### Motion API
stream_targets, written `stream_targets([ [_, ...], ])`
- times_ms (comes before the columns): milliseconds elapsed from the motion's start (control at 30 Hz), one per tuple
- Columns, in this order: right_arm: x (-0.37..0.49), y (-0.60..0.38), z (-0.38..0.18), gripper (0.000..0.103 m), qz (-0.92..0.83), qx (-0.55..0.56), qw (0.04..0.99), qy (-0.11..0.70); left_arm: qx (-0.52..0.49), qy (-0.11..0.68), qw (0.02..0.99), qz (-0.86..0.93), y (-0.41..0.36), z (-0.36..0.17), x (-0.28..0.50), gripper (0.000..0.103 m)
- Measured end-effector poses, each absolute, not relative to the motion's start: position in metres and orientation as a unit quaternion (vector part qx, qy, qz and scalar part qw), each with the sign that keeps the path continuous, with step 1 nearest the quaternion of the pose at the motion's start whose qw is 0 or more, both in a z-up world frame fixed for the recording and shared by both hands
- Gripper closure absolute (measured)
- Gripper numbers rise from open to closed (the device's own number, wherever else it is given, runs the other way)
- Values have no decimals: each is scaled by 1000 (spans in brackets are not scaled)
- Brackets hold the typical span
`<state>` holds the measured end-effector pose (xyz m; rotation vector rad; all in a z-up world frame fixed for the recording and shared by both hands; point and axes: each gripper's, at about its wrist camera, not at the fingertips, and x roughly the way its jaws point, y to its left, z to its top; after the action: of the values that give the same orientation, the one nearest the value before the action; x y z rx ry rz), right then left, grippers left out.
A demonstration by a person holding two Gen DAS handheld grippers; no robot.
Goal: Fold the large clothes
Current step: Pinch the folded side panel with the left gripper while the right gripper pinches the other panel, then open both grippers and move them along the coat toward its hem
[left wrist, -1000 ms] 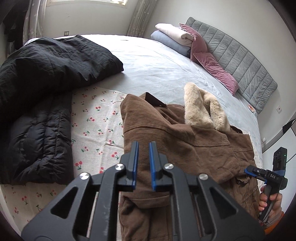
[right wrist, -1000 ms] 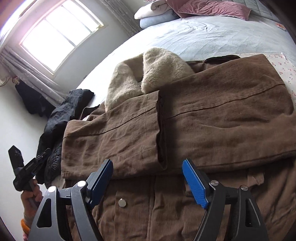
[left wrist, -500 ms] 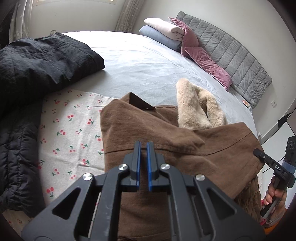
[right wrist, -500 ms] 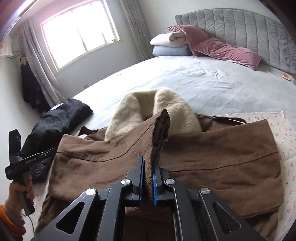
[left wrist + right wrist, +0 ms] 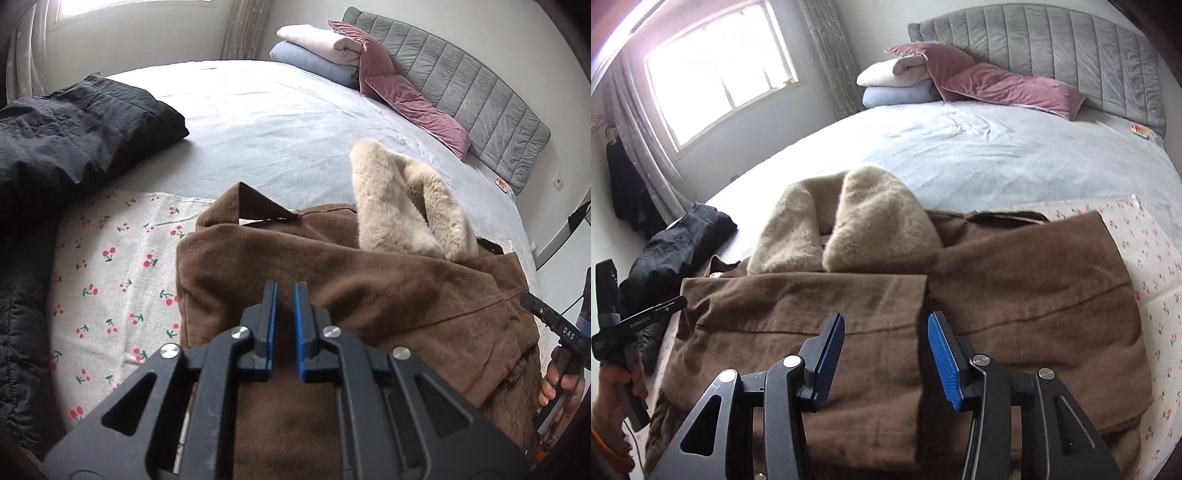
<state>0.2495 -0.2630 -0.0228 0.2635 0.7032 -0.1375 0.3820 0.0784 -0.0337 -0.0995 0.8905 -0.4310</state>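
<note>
A brown coat (image 5: 369,295) with a cream fur collar (image 5: 406,214) lies on a cherry-print cloth (image 5: 110,277) on the bed, its lower part folded up over the body. My left gripper (image 5: 284,291) hovers over the coat's left side with a narrow gap between its blue pads, and brown cloth shows in that gap. In the right wrist view the coat (image 5: 1015,295) and collar (image 5: 849,221) fill the foreground. My right gripper (image 5: 886,325) is open above the folded edge, holding nothing.
A black padded jacket (image 5: 55,140) lies at the left of the bed. Folded blankets (image 5: 317,48) and pink pillows (image 5: 413,99) rest against the grey headboard (image 5: 480,96). The grey sheet (image 5: 277,122) stretches beyond the coat. A window (image 5: 720,74) is at the far left.
My right gripper was shut on the coat's folded edge and has now opened, and the fold lies flat. My left gripper's gap has widened a little.
</note>
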Motion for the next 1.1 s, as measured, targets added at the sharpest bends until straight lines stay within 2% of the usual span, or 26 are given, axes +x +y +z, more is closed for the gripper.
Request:
stream_targets([
  [167,293,-247,-53,55,-65,110,921,367,-34,429,887,-169,74,-63,411,95],
  [200,299,-250,-66,58,-81,102,915,382,-21,438,885,-158,74,-73,417,99],
  [267,303,-259,-86,58,-101,96,911,389,-37,449,878,-159,77,-87,424,100],
  [333,296,-272,-88,58,-95,135,908,386,-39,447,879,-159,78,-85,422,100],
  [400,287,-277,-81,53,-90,142,905,391,-39,448,879,-159,80,-76,415,100],
  [467,273,-277,-73,50,-92,128,905,396,-56,448,878,-159,86,-62,401,91],
  [533,254,-278,-63,48,-88,117,905,399,-70,444,879,-160,92,-45,381,51],
  [700,198,-288,-32,39,-87,114,904,403,-42,430,886,-169,97,5,322,26],
  [733,186,-290,-24,38,-88,116,904,403,-37,433,884,-169,100,14,310,23],
  [933,118,-294,26,31,-103,112,905,397,-30,451,879,-155,126,66,245,20],
  [1100,63,-288,66,21,-94,92,913,385,-19,437,886,-155,150,116,188,15],
])
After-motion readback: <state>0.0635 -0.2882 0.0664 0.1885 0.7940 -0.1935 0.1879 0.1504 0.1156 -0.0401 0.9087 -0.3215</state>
